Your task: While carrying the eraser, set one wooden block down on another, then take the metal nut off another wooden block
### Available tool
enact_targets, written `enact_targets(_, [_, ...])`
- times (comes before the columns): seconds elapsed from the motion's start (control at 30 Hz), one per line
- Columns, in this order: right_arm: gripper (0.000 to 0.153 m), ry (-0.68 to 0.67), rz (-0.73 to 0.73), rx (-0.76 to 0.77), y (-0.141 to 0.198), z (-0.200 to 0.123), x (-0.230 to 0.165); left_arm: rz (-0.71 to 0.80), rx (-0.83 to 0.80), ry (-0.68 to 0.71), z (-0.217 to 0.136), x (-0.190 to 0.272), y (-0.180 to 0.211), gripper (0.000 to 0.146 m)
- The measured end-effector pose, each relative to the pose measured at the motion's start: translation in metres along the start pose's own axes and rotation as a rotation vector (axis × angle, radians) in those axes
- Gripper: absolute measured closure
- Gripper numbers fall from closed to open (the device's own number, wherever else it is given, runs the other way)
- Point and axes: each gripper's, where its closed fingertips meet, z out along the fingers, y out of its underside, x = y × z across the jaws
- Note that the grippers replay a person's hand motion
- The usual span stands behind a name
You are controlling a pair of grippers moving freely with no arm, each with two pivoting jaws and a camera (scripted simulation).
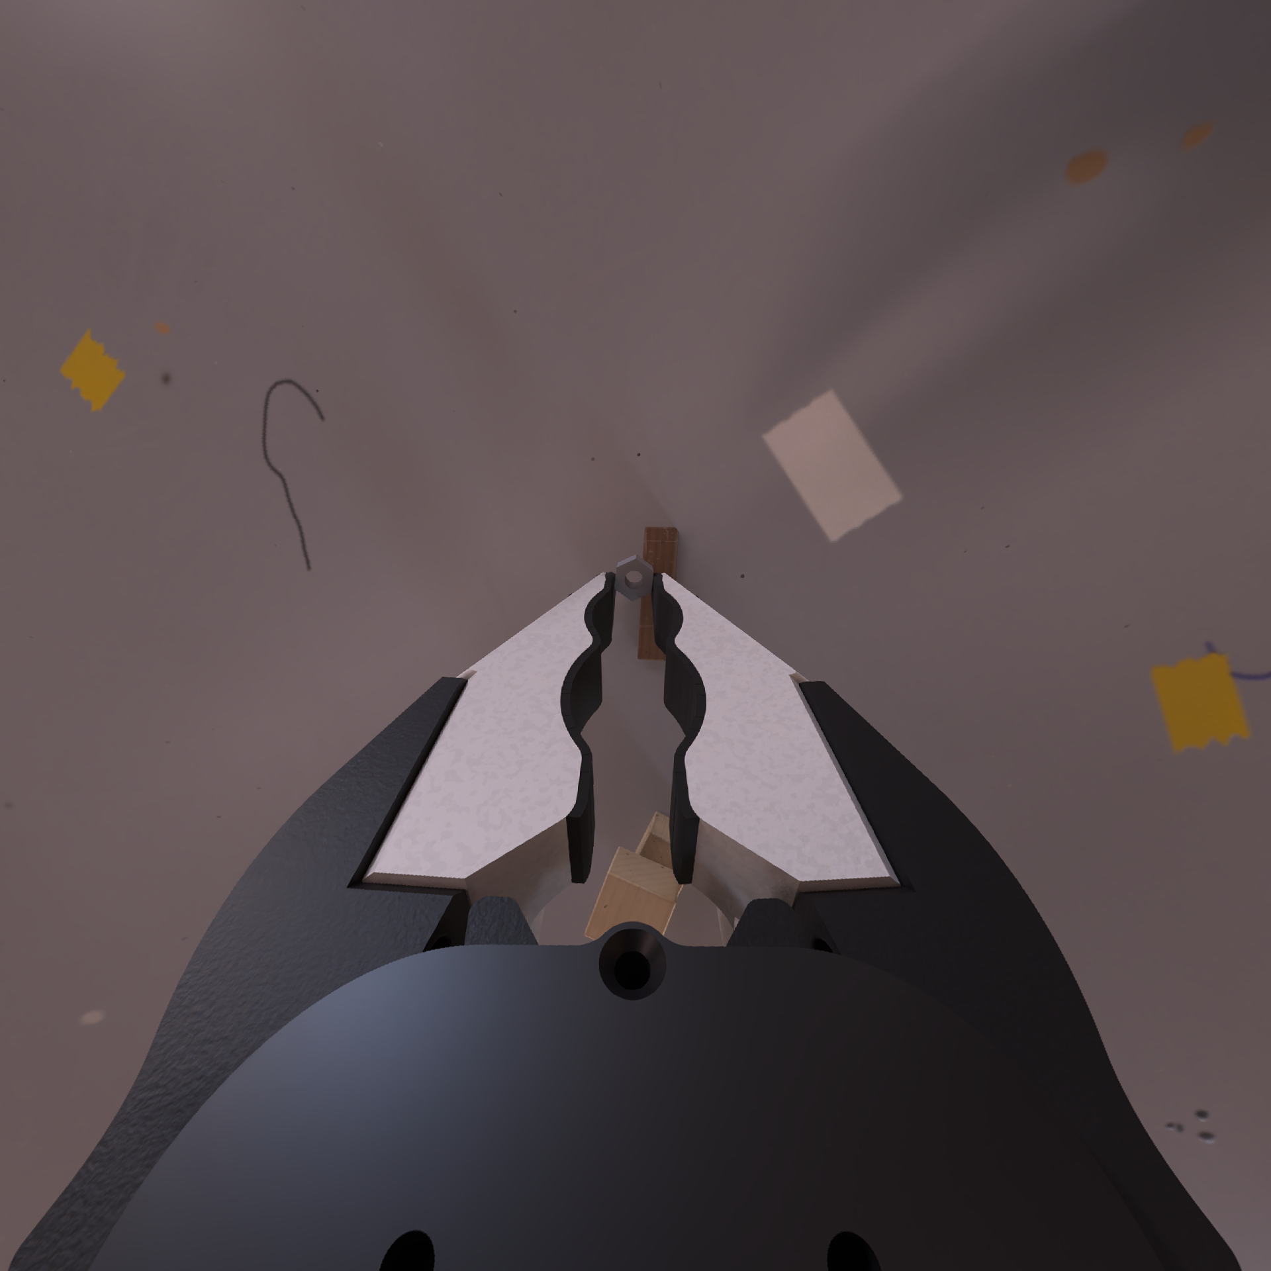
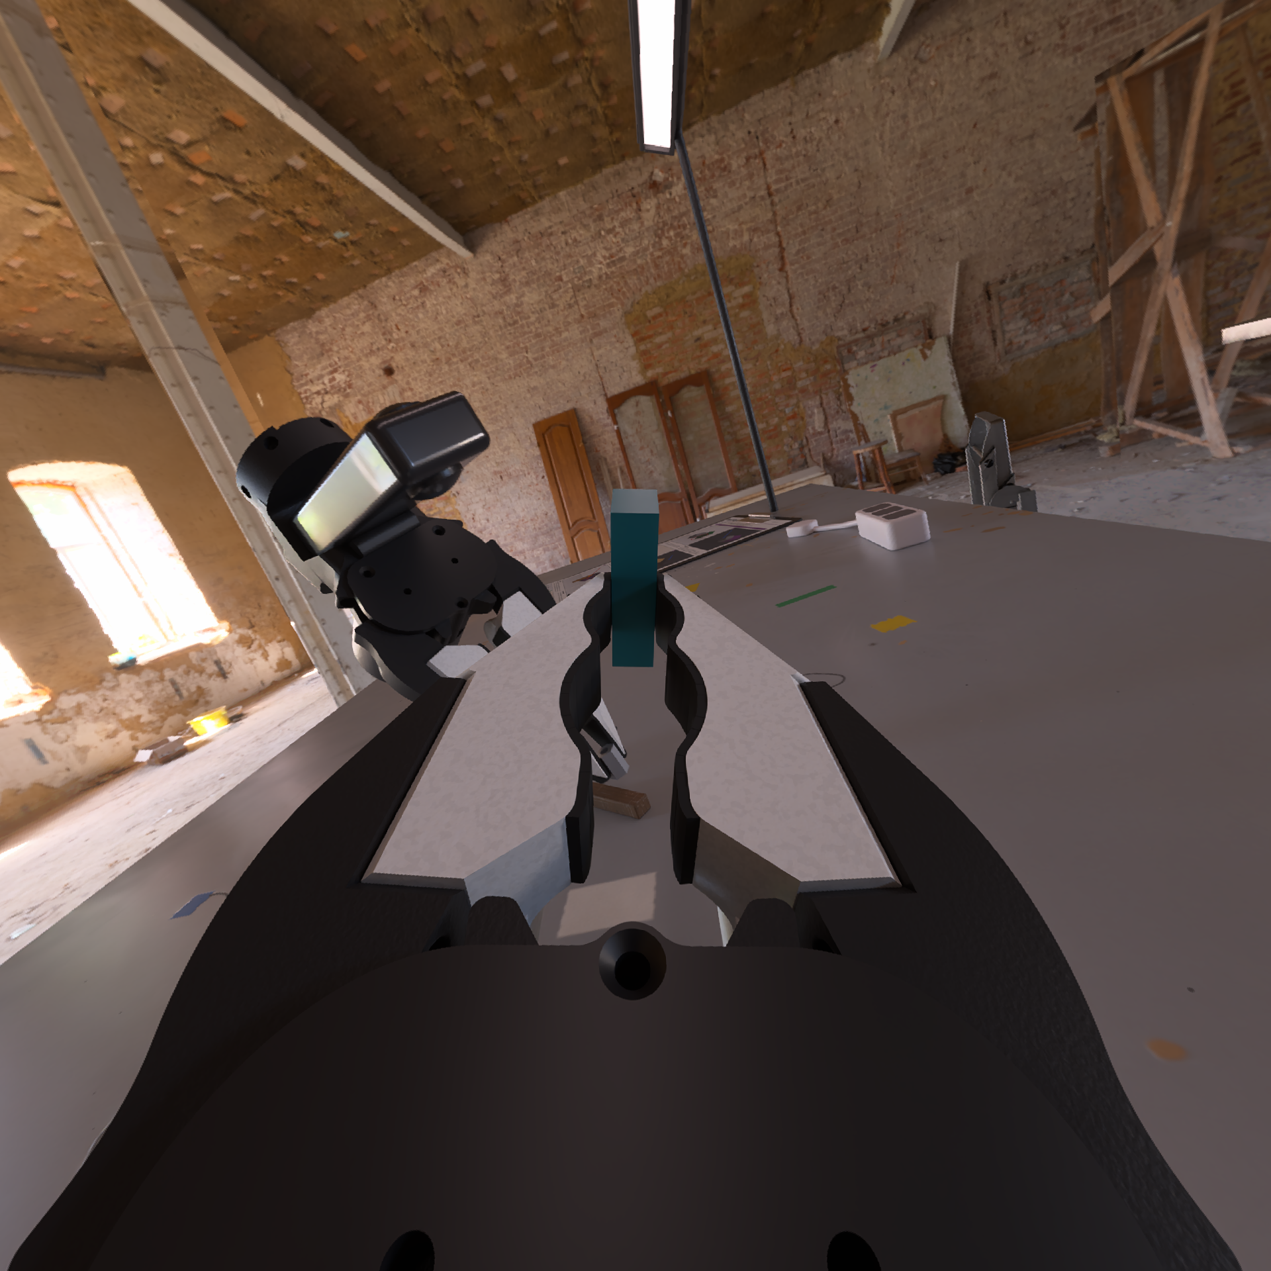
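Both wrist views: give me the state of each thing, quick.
left gripper: shut on the metal nut, raised above the dark wooden block.
right gripper: shut on the teal eraser, upright.
Light wooden blocks: stacked on the table.

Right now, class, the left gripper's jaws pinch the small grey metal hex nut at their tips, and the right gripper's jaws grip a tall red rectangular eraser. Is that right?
One detail is wrong: the colour. In the right wrist view, the right gripper holds a tall teal rectangular eraser, not a red one. The left gripper does pinch the small grey metal hex nut at the tips of its jaws.
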Motion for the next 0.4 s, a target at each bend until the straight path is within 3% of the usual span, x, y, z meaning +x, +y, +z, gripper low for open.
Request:
enact_targets(0.07, [0.142,0.009,0.012,-0.005,0.0,0.0,0.003,-0.044,0.057,0.027,-0.003,0.0,-0.001,0.136])
enact_targets(0.3, [0.142,0.002,0.017,-0.028,-0.003,0.01,0.005,0.107,0.073,-0.009,-0.005,0.001,-0.002,0.136])
enact_targets(0.4, [0.142,0.015,0.04,-0.022,-0.003,0.012,0.009,0.081,0.089,0.016,-0.005,0.002,-0.004,0.136])
